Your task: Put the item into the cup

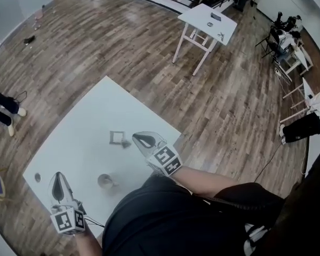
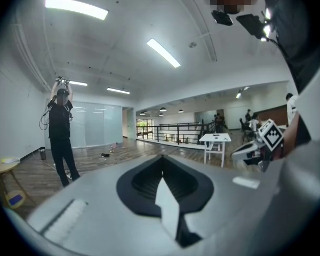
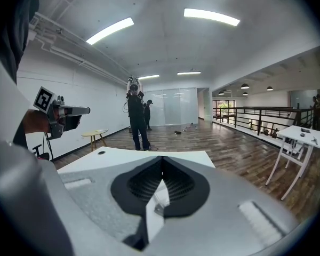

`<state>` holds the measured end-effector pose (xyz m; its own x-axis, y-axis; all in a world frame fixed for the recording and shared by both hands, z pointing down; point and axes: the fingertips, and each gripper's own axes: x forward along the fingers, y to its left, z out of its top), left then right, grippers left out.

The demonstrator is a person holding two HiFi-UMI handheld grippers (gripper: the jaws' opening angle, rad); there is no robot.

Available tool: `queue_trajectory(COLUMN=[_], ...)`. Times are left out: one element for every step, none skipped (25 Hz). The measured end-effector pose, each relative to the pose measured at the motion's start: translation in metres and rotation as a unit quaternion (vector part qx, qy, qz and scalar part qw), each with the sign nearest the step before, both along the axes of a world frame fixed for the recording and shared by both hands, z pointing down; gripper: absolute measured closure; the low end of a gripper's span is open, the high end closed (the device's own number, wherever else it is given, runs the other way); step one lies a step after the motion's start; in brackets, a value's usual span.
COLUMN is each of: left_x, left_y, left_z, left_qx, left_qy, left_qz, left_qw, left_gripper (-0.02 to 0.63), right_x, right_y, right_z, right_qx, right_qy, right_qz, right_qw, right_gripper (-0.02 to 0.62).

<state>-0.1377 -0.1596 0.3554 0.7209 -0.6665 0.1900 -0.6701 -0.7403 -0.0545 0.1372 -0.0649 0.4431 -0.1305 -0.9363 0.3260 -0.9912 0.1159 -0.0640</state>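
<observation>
On the white table (image 1: 90, 127) lie a small grey square item (image 1: 117, 137) and a tiny piece (image 1: 126, 143) beside it. A small cup (image 1: 105, 181) stands nearer the front edge. My right gripper (image 1: 138, 137) hovers just right of the square item, jaws shut and empty. My left gripper (image 1: 57, 176) is held over the table's front left, left of the cup, also shut with nothing in it. Both gripper views look level across the room, so neither shows the item or the cup. Each does show the other gripper: the left gripper (image 3: 64, 113) and the right gripper (image 2: 256, 148).
A dark round spot (image 1: 37, 177) marks the table's left corner. A second white table (image 1: 205, 23) stands far off on the wood floor. One person's legs (image 1: 5, 108) are at the left; a person (image 3: 136, 116) stands beyond the table, with a small round table (image 3: 94, 135) nearby.
</observation>
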Motion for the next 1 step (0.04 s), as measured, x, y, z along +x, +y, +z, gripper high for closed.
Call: queue_trajectory(left_x=[-0.0024], left_y=[0.0029], left_z=[0.0027], left_qx=[-0.002], left_qy=[-0.002], left_qz=[-0.001], left_qw=[1.0], left_gripper=[0.606], right_x=[-0.0016], right_y=[0.0023], right_z=[0.0021], right_qx=[-0.003], right_qy=[-0.002], right_qz=[0.0], right_qw=[1.0], right_gripper=[0.594])
